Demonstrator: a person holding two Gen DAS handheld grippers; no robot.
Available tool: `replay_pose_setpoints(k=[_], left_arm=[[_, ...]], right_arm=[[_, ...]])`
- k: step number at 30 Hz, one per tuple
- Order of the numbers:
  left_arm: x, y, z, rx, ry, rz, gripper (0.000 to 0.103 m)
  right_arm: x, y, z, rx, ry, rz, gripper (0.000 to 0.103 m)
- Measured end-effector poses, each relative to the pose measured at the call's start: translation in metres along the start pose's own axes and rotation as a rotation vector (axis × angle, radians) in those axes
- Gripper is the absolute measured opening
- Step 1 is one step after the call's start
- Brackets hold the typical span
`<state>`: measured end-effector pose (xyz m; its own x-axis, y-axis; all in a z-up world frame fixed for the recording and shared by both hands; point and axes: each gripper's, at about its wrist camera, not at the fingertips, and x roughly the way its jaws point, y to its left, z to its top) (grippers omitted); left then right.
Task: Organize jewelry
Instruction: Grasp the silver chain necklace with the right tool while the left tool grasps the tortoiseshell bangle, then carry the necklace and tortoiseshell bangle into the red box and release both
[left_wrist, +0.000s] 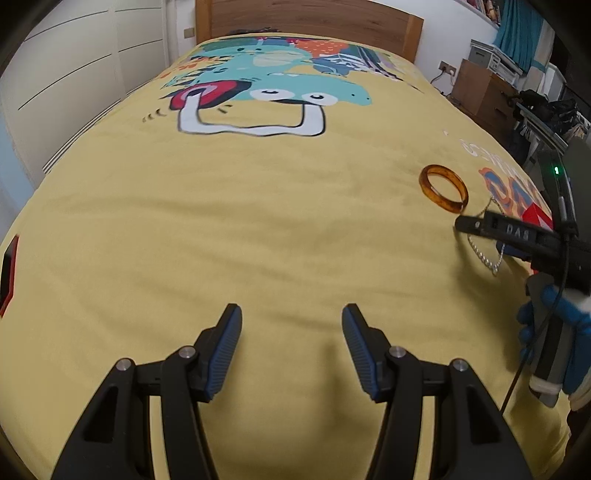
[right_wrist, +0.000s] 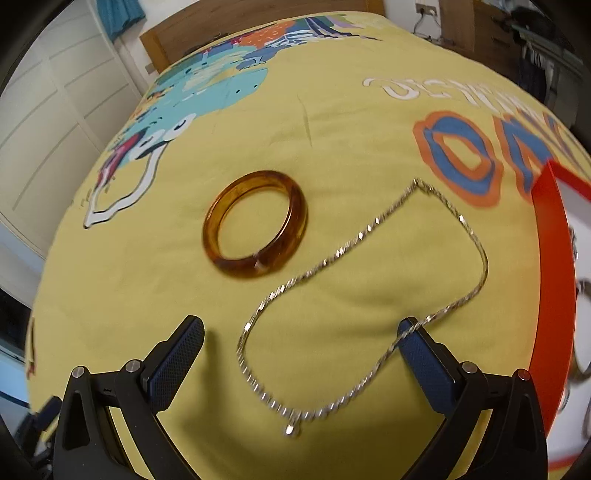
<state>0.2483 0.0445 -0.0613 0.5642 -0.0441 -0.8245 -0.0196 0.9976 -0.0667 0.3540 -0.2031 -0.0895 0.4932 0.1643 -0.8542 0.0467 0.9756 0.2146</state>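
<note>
Yellow bedspread (left_wrist: 258, 221) with a cartoon print covers the bed that carries everything, with a wooden headboard (left_wrist: 306, 22) at the far end and white wardrobe doors (left_wrist: 74, 74) along one side. Over it the left gripper (left_wrist: 291, 332) hangs with its jaws apart and nothing between them, only bare cloth below. The right gripper (right_wrist: 301, 341) also has its jaws wide apart, set low over a silver chain (right_wrist: 369, 236) that lies in an open loop on the bedspread. The near part of the loop runs between the jaws, and the chain passes right at the tip of the right-hand finger (right_wrist: 424, 354); whether it touches the pad I cannot tell. A small clasp or pendant sits at the nearest end of the chain, close to the camera. Just beyond the chain, a little to the left, lies an amber bangle (right_wrist: 255, 225), flat on the cloth and close beside the chain. At the right edge of the right wrist view stands the wall of a red box (right_wrist: 552, 280) with a pale inside; some metal rings show in it, blurred. From the left wrist view the bangle (left_wrist: 443, 188) sits far to the right, with the right gripper (left_wrist: 517, 236) reaching in beside it, held by a blue-gloved hand (left_wrist: 554, 332).
</note>
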Motion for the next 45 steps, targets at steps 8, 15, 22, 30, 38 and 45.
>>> replay_pose_setpoints(k=[8,15,22,30,38,45], left_arm=[[0.037,-0.038,0.051,0.028,0.015,-0.131,0.054],[0.073,-0.088,0.109,0.045,0.022,-0.237,0.054],[0.114,-0.131,0.137,0.095,0.067,-0.228,0.053],[0.139,-0.154,0.13,0.167,0.095,-0.133,0.009],[0.101,-0.147,0.113,0.126,0.069,-0.179,0.008],[0.052,-0.146,0.102,0.127,0.035,-0.19,0.008]], right_arm=[[-0.006,-0.011,-0.003,-0.116,0.0,-0.06,0.027],[-0.028,-0.022,-0.027,-0.147,-0.005,0.059,0.002],[-0.063,-0.028,-0.051,-0.135,-0.063,0.191,0.002],[-0.102,-0.035,-0.064,-0.118,-0.115,0.259,0.002],[-0.144,-0.047,-0.069,-0.104,-0.179,0.266,0.002],[-0.189,-0.059,-0.078,-0.096,-0.24,0.249,0.002]])
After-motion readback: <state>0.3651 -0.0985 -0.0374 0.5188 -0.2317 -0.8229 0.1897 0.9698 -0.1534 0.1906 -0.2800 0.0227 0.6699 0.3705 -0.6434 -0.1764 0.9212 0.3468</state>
